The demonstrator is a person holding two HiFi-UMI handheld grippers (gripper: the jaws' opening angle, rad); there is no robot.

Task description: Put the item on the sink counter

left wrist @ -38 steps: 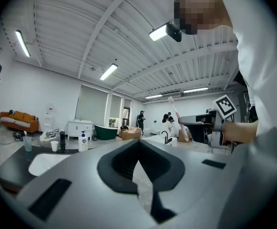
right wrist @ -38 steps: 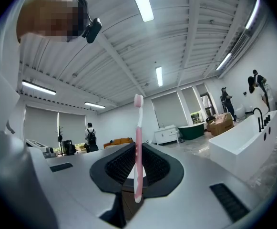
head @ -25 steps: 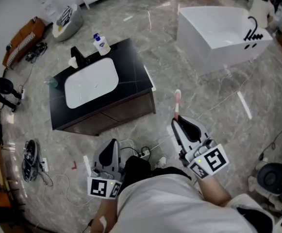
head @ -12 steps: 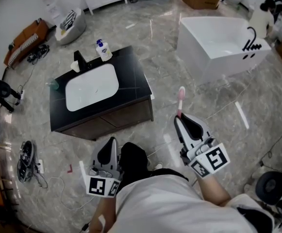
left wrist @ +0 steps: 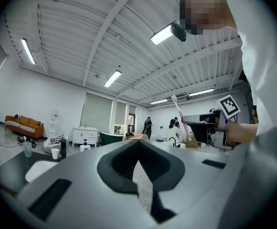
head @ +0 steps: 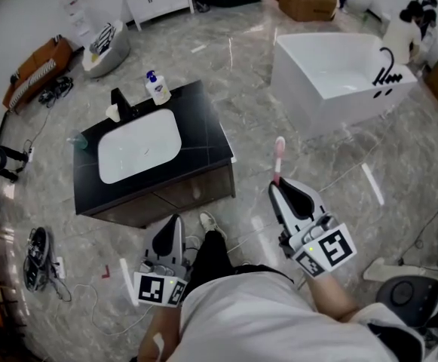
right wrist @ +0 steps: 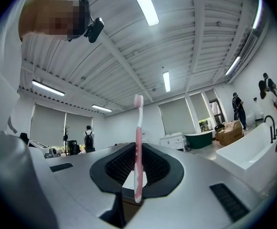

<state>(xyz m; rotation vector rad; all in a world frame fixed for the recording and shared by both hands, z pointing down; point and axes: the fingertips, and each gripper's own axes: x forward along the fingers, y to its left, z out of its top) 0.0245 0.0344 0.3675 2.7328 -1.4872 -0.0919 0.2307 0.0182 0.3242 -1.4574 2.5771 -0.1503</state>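
Pink toothbrush (head: pixel 278 159) is pinched upright in the right hand-held gripper (head: pixel 277 190). Right gripper view: jaws are clamped on the lower handle, with the bristle head (right wrist: pixel 138 100) sticking up past the tips. It's in the air over the marble floor (head: pixel 249 66), well off to the right of the sink counter and not over it.

Left hand-held gripper (head: pixel 175 225) is low by the person's leg. Its jaws are pressed together with nothing between them in the left gripper view.

The sink counter is a black tabletop (head: pixel 203 123) with a white basin (head: pixel 139 145) set in it. On its far edge:
- black faucet (head: pixel 120 98)
- small white cup (head: pixel 113 113) just beside the faucet
- soap pump bottle (head: pixel 157 88) at the back corner
- greenish cup (head: pixel 81 142) at the left edge

White bathtub (head: pixel 332 78) stands farther right, well apart from the counter. A pair of shoes (head: pixel 36 249) and cables lie on the floor left of the cabinet.
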